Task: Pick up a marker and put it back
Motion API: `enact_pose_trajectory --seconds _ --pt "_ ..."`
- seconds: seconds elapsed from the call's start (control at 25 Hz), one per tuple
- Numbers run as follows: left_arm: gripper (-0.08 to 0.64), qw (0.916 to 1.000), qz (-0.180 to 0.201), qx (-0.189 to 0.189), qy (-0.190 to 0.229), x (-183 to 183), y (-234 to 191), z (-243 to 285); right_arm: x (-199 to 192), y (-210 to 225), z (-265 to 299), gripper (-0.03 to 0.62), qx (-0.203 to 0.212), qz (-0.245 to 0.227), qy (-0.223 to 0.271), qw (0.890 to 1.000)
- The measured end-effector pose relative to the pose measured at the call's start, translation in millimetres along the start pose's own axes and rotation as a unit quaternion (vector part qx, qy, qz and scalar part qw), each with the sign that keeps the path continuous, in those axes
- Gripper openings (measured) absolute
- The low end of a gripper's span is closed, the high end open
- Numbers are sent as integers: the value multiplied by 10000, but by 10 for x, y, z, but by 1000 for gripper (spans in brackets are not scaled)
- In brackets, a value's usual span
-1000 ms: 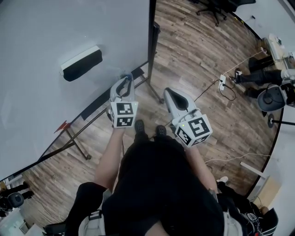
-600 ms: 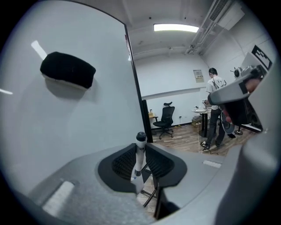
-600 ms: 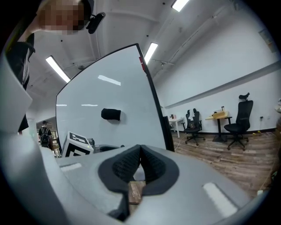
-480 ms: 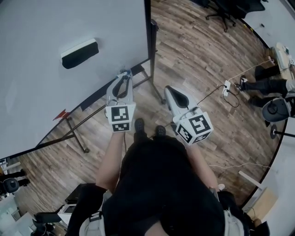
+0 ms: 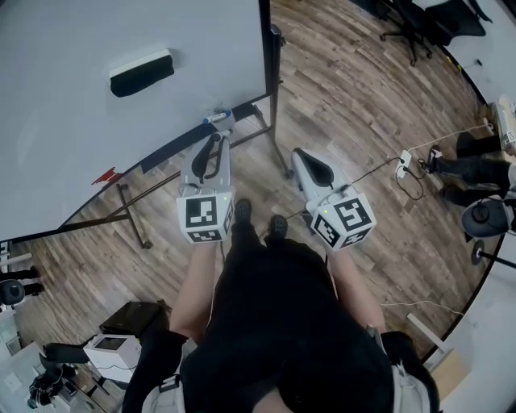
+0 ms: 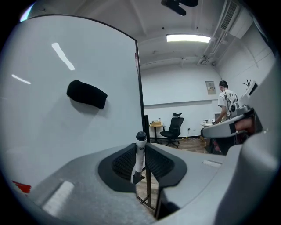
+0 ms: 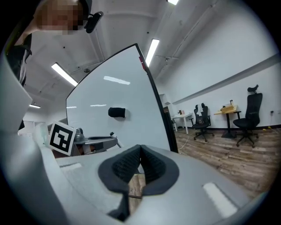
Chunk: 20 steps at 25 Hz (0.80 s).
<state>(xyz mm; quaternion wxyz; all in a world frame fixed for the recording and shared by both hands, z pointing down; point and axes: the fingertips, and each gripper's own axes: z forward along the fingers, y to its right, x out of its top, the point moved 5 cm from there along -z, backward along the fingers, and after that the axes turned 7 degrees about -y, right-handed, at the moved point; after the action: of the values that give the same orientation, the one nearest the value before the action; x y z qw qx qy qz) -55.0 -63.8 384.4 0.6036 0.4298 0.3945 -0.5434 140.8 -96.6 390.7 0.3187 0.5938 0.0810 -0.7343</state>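
Note:
A white marker with a dark cap (image 6: 139, 154) stands upright between the pads of my left gripper (image 6: 140, 149), which is shut on it. In the head view the left gripper (image 5: 214, 137) points at the lower right corner of the whiteboard (image 5: 72, 137), with the marker's end (image 5: 219, 118) just over the dark tray strip (image 5: 173, 150). A black eraser (image 5: 141, 71) clings to the board higher up. My right gripper (image 5: 301, 155) hangs over the wooden floor to the right, shut with nothing in it; its pads (image 7: 131, 163) meet.
The whiteboard's metal stand legs (image 5: 270, 149) spread over the floor below both grippers. A power strip and cables (image 5: 407, 161) lie to the right, office chairs (image 5: 411, 24) stand beyond. Boxes and equipment (image 5: 113, 351) sit at lower left. A person (image 6: 227, 99) stands far off.
The left gripper, still holding the marker, has drawn slightly back toward the body. The head view has shifted, showing more floor at lower left. The right gripper has barely moved.

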Motion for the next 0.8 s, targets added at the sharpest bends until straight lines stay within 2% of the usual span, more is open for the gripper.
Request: enact_pose_trajectory --seconds 0.24,0.8 --pt "77 9996 -129 241 77 -11 -19 -155 23 -41 73 2 262 -158 -26 9995" --pt "77 9992 -221 291 161 -34 -308 -277 71 -293 277 2 323 -220 -9 9992"
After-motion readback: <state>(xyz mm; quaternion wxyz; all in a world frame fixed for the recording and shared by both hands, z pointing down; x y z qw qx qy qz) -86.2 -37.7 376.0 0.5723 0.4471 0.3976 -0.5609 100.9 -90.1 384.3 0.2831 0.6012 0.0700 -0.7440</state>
